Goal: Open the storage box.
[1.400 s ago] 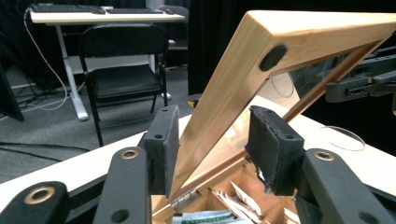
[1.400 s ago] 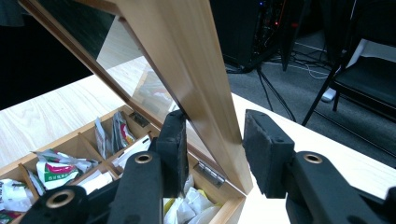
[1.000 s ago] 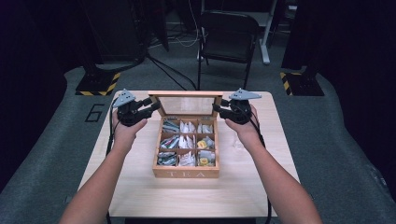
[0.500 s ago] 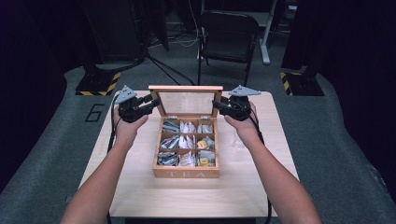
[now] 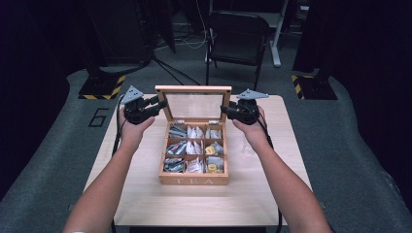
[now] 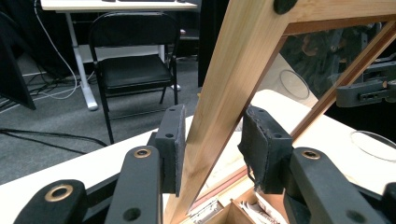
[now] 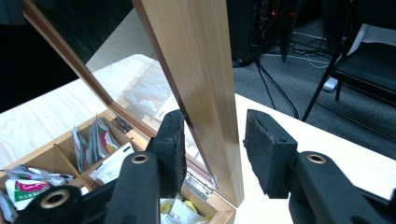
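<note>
Tea box lid held upright between two grippers

Tabletop (image 5: pixel 145 194) of pale wood carries a wooden tea box (image 5: pixel 194 178) near its middle, closer to the far edge than to the near one, with the word TEA on its front wall. Its glass-paned lid (image 5: pixel 193 89) stands raised at the box's far side, nearly upright, hinged along the back wall. Behind the far edge of the tabletop a black chair (image 5: pixel 236 36) stands on the grey floor.

At the lid's left side rail sits the left gripper (image 5: pixel 162 104), its jaws closed on the wooden rail: in the left gripper view the frame (image 6: pixel 219 112) passes slanting between the two black pads, with one pad against the wood. At the lid's right side rail sits the right gripper (image 5: pixel 226 110); its jaws straddle the rail and have just been opening, and in the right gripper view the wood (image 7: pixel 205 93) lies against one pad while a clear gap separates it from the other.

Inside the box, wooden dividers form a grid of compartments holding tea packets (image 5: pixel 196 148), white, green and yellow.
</note>
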The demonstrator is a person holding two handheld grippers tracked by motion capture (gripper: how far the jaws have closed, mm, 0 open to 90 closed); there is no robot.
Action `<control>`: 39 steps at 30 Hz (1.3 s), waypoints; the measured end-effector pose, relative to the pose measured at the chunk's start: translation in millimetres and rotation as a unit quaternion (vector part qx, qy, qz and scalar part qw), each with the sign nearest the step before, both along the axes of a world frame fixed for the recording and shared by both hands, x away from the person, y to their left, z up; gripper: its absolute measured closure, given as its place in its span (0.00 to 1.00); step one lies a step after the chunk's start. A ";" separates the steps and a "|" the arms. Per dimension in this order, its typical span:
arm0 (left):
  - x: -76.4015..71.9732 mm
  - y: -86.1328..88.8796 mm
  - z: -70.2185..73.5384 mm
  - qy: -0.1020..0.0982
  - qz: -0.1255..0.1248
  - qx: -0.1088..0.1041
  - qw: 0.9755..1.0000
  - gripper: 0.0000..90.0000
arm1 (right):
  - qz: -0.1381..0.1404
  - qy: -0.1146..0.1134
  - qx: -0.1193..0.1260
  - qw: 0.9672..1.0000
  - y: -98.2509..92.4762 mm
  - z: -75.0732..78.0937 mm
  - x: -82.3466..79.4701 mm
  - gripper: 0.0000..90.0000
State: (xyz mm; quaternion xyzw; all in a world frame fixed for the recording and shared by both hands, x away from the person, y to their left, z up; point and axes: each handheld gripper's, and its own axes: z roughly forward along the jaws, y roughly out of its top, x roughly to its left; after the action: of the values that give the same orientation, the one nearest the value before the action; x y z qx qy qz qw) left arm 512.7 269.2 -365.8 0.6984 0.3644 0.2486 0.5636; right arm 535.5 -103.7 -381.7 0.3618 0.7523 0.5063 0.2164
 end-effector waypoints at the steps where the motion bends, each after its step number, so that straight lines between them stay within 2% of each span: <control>1: 0.5 -0.2 0.4 0.001 0.000 0.000 1.000 0.68 | 0.001 0.000 -0.004 1.000 0.4 -1.3 1.1 0.65; 8: 2.2 0.0 -0.6 -0.001 0.000 -0.004 1.000 0.68 | 0.001 0.019 -0.007 1.000 2.4 -9.7 7.8 0.66; 12: 3.1 0.3 -1.1 0.000 -0.001 -0.007 1.000 0.68 | 0.004 0.016 -0.022 1.000 4.5 -13.7 10.5 0.67; 27: 7.1 -0.4 -2.7 0.001 0.004 -0.013 1.000 0.68 | 0.006 0.018 -0.031 0.999 6.2 -19.5 15.2 0.68; 33: 9.9 -0.5 -0.8 0.010 0.007 -0.014 1.000 0.67 | 0.012 0.031 -0.011 0.999 1.3 -20.4 19.0 0.69; 39: 11.7 -0.1 -1.2 0.015 0.007 -0.016 1.000 0.66 | 0.002 0.031 -0.010 0.999 2.4 -20.5 19.6 0.70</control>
State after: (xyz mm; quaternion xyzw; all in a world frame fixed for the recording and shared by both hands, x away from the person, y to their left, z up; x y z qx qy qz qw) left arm 524.4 269.2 -367.1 0.6905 0.3815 0.2363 0.5673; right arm 555.1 -101.3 -402.2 0.3737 0.7645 0.4876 0.1953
